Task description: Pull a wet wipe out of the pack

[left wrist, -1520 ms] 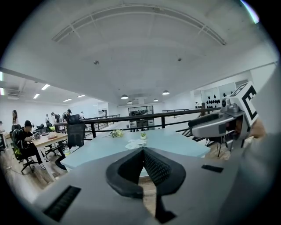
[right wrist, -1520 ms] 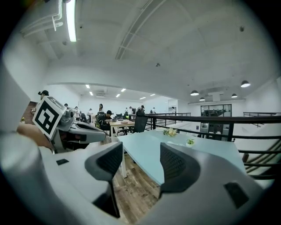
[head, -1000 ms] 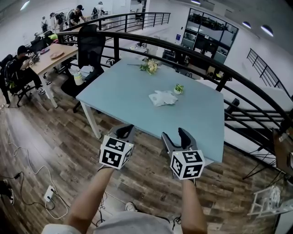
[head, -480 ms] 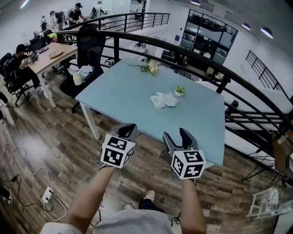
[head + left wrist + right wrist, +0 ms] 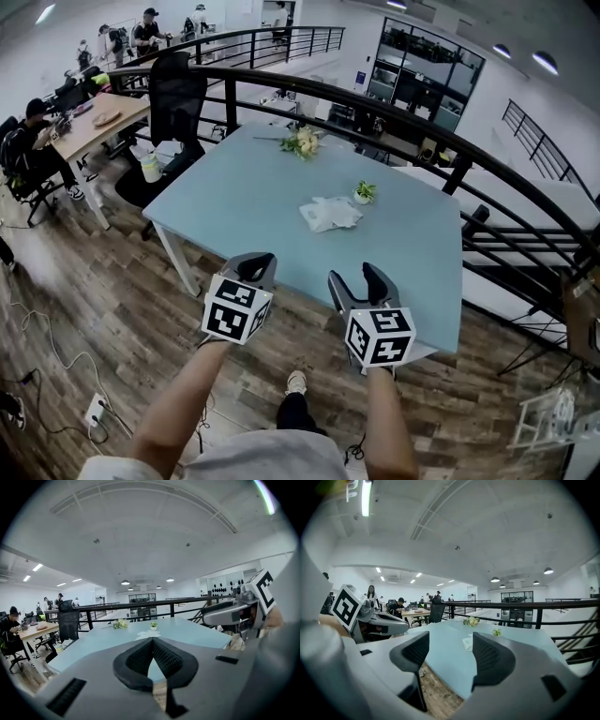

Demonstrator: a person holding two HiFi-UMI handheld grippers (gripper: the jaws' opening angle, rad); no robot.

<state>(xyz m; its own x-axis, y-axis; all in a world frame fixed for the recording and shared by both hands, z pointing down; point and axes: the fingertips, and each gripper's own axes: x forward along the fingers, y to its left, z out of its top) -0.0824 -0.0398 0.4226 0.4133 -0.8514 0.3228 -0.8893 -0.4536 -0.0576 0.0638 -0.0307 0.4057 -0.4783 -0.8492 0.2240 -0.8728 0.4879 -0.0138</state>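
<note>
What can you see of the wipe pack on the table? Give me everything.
The wipe pack is small, white and crumpled, soft-looking like thin plastic film. It lies flat on the light blue table, toward its far right part, just nearer than a small potted plant; whether they touch cannot be told. Nothing else is on or against it. Opening and print are too small to make out.

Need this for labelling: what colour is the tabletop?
Pale blue; the tabletop shows best in the head view.
</note>
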